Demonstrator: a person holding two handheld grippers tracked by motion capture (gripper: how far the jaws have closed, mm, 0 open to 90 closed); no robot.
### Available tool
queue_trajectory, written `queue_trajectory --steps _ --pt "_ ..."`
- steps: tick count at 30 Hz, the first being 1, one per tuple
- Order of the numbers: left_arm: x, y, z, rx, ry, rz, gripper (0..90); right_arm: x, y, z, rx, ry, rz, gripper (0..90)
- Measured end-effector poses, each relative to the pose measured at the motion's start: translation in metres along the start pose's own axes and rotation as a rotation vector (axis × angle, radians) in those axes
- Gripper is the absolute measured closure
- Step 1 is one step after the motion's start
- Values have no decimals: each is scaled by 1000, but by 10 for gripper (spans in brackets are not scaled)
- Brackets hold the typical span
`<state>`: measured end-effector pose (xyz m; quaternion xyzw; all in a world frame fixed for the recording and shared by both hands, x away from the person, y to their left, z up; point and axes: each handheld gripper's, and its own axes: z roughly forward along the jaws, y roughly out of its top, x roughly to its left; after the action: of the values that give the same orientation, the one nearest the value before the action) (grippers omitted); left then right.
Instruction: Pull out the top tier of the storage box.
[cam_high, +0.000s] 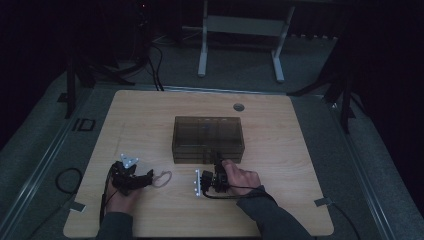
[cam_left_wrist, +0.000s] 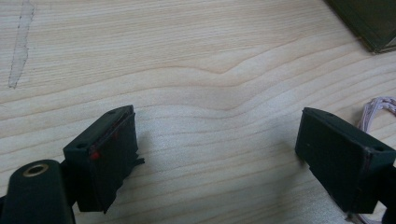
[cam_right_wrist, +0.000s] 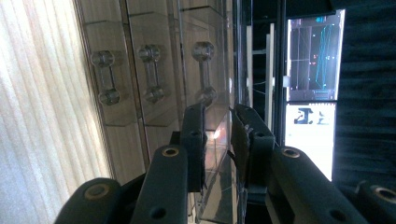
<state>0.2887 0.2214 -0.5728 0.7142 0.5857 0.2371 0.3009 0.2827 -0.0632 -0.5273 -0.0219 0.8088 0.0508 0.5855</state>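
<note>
At the near edge of the table (cam_high: 150, 115), the right gripper (cam_high: 218, 165) meets the front of the smoky clear drawer box (cam_high: 208, 139), which stands at the table's middle. In the right gripper view its jaws are nearly together, pinching the thin clear top panel (cam_right_wrist: 219, 140) of the box; three clear handles (cam_right_wrist: 151, 73) show beside them. The left gripper (cam_high: 148, 178) rests on the wood to the left, jaws wide apart and holding nothing, a pale rubber band (cam_left_wrist: 379, 106) just beside one jaw. No writing can be read.
</note>
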Motion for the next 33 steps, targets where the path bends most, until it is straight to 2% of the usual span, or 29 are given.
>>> queue_trajectory --steps 22,33 --pt "0 0 0 0 0 0 133 7 4 5 -3 -26 -17 766" --pt "0 0 0 0 0 0 133 12 6 9 -9 -47 -42 778"
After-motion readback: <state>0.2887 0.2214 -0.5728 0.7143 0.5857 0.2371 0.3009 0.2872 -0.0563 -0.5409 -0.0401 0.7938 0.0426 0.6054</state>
